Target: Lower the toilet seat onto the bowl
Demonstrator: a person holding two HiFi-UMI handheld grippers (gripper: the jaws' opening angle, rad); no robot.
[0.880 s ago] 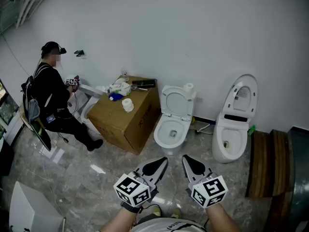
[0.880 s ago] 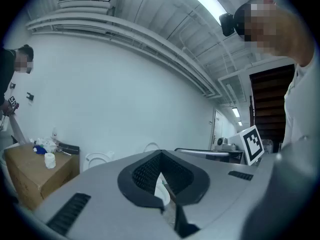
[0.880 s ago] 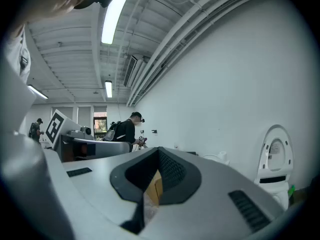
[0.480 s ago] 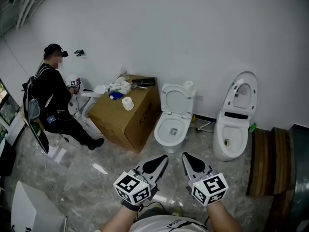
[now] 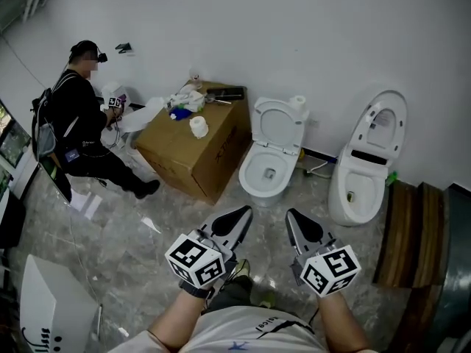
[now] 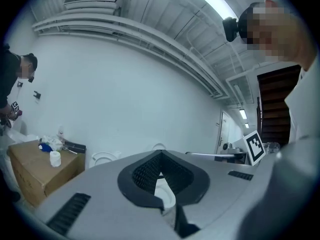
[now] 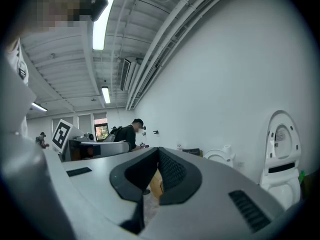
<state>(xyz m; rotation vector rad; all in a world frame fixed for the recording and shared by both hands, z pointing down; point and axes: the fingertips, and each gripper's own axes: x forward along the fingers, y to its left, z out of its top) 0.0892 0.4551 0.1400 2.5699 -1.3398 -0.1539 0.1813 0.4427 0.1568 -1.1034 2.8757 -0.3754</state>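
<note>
Two white toilets stand against the far wall, both with seat and lid raised. The nearer one (image 5: 266, 169) has its seat (image 5: 278, 123) leaning back against the tank; the one to its right (image 5: 362, 182) has a tall upright seat (image 5: 381, 129). My left gripper (image 5: 239, 214) and right gripper (image 5: 294, 216) hover side by side over the floor, well short of both toilets, each shut with nothing between the jaws. In the right gripper view the tall seat (image 7: 281, 140) rises at the right, beyond the gripper (image 7: 158, 149). The left gripper (image 6: 160, 153) points toward the nearer toilet's seat (image 6: 104, 158).
A large cardboard box (image 5: 193, 153) with a paper roll and clutter on top stands left of the nearer toilet. A person in black (image 5: 79, 127) crouches at the far left by another fixture. Stacked wooden boards (image 5: 412, 234) lie at the right. The floor is grey marble.
The view has shifted: both toilets and the box now sit slightly further right and higher in the frame. Both grippers stay shut, side by side and a little further apart.
</note>
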